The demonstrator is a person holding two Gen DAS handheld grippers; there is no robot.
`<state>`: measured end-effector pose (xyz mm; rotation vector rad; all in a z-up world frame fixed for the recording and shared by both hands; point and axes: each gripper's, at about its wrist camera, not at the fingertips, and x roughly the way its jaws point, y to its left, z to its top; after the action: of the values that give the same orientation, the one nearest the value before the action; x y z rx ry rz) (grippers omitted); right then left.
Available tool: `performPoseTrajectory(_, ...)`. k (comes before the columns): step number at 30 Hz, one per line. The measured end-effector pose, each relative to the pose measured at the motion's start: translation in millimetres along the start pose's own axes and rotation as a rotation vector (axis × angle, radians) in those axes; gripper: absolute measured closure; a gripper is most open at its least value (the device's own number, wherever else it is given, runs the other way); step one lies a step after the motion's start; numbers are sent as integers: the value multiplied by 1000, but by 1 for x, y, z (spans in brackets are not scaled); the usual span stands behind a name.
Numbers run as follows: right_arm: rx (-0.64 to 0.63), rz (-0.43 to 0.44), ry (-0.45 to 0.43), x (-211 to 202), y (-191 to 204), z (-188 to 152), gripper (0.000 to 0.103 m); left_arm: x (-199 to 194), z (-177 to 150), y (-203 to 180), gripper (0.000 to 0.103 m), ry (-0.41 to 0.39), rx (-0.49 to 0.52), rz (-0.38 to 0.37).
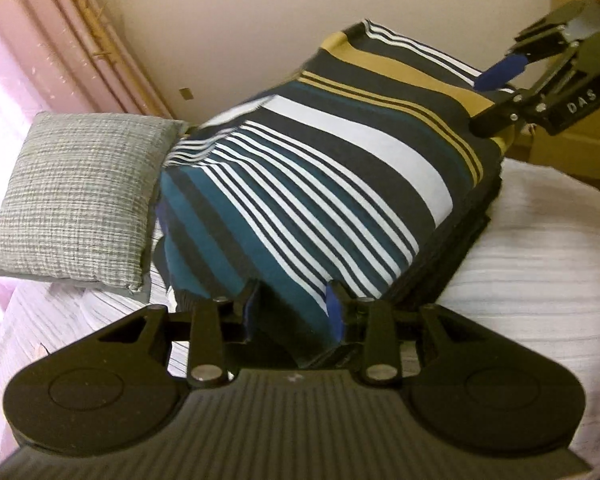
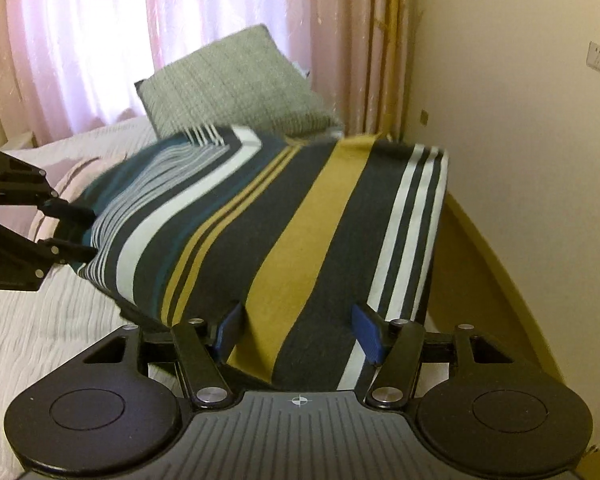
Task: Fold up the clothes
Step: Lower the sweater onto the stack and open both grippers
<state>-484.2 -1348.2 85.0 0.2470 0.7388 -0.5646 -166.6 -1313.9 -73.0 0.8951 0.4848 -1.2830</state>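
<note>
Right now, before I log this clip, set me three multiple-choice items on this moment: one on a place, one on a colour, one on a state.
1. Where does the grey woven cushion lie?
A. on the bed, beyond the striped garment, before the pink curtain
B. on the floor
C. on top of the garment

2. What colour is the widest stripe between the right gripper's fingers?
A. red
B. mustard yellow
C. pink

3. In what state is the folded striped garment?
A. spread out in one flat layer
B. hung on a hanger
C. folded in layers, with both grippers at its edges

Answers: 1 A, since the cushion rests on the white bedspread behind the garment. 2 B, since a broad mustard band runs between the blue pads. 3 C, since stacked edges show on its side, and the left gripper and the right one each have cloth between their fingers.
</note>
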Motion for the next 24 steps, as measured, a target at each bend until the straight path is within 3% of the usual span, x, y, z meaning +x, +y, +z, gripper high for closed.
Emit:
performPoseTrajectory(3,5,-16,-12,-3,2,6,44,-6,3,2,69,0,-3,9)
performPoseTrajectory(7,42,-50,-61,-25,3,2,29,-17,3,-1,65,-8,-34,27)
performPoseTrajectory(9,69,-56,-79,-37,9,-4,28,-30,-1,-3,55,-17,-74,29)
performPoseTrajectory(16,126,-68,-28,-60,42,-37,28,-60,-27,-19,33,-2,-281,3)
performPoseTrajectory(18,151,-81,-11,-70,49,-49,27,-69,-37,-28,14,6,-348,-1)
performPoseTrajectory(20,177,-92,-2,-78,57,-58,21,-81,-46,-38,7,1,-409,21)
performPoseTrajectory(22,206,-105,-15,-89,65,-65,12,-93,-55,-45,5,14,-486,26)
performPoseTrajectory(24,229,-115,-17,-97,73,-71,12,-104,-65,-52,3,28,-540,21)
